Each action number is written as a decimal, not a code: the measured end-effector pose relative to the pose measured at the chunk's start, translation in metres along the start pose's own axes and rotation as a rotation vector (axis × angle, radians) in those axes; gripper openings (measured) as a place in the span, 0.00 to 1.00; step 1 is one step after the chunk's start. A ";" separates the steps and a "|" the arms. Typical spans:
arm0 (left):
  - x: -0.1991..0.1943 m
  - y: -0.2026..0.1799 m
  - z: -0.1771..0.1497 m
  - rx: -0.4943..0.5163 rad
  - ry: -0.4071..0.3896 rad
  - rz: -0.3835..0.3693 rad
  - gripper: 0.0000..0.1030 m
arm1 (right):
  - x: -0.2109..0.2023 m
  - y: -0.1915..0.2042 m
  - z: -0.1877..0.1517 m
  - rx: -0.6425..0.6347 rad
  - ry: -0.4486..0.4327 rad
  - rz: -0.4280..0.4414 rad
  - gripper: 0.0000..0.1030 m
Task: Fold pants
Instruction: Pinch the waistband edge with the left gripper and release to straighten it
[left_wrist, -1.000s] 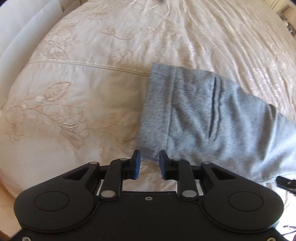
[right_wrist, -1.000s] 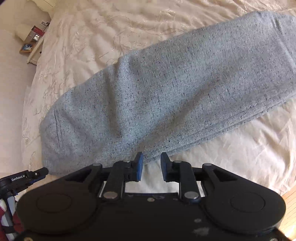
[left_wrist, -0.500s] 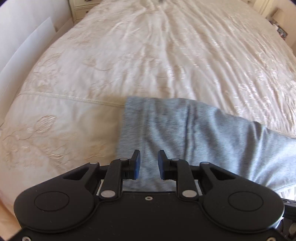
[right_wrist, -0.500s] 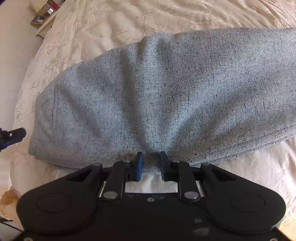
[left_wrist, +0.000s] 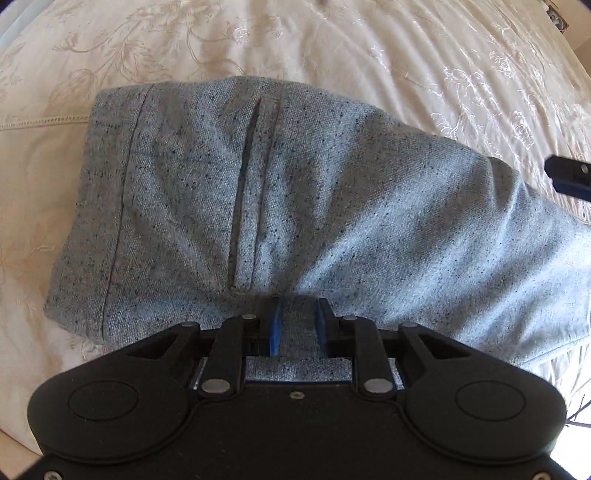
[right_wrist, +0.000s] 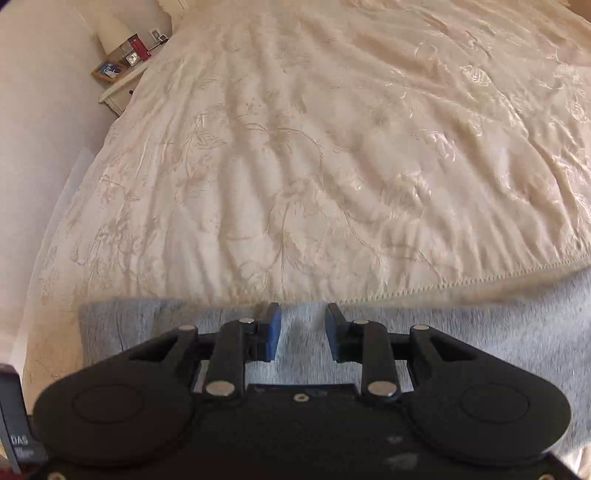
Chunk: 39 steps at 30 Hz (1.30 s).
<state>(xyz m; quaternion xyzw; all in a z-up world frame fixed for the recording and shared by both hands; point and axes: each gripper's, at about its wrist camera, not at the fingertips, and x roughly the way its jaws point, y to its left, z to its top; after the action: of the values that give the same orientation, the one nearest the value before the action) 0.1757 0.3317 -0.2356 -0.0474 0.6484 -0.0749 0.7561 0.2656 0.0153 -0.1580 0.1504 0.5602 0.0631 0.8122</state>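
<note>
Grey speckled pants (left_wrist: 295, 192) lie folded lengthwise on a cream embroidered bedspread (left_wrist: 332, 40), waistband at the left, a pocket slit in the middle. My left gripper (left_wrist: 297, 325) is open, its jaws straddling the near edge of the pants just below the pocket slit. My right gripper (right_wrist: 303, 332) is open over the grey fabric (right_wrist: 517, 325), with cloth between its jaws. A tip of the right gripper shows at the right edge of the left wrist view (left_wrist: 570, 177).
The bedspread (right_wrist: 332, 147) stretches far ahead with ripples. A nightstand (right_wrist: 122, 85) with a lamp, a picture frame and small items stands at the far left by the wall. The bed's side edge runs along the left.
Both grippers have moved forward over the pants' near edge, so fabric now lies between their jaws. The right wrist view has tilted up toward the bedspread.
</note>
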 end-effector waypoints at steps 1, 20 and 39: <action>-0.001 0.000 0.000 -0.010 0.002 0.001 0.29 | 0.010 -0.001 0.010 -0.008 0.015 0.002 0.29; -0.030 -0.036 0.024 -0.087 -0.065 0.029 0.28 | 0.040 0.009 -0.077 -0.215 0.278 0.109 0.29; -0.030 -0.065 0.060 0.016 -0.018 0.149 0.29 | 0.037 0.000 0.030 -0.115 0.104 0.121 0.30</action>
<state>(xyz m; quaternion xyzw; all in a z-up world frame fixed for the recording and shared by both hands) 0.2276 0.2717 -0.1866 0.0064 0.6426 -0.0230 0.7659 0.3070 0.0206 -0.1809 0.1334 0.5871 0.1517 0.7839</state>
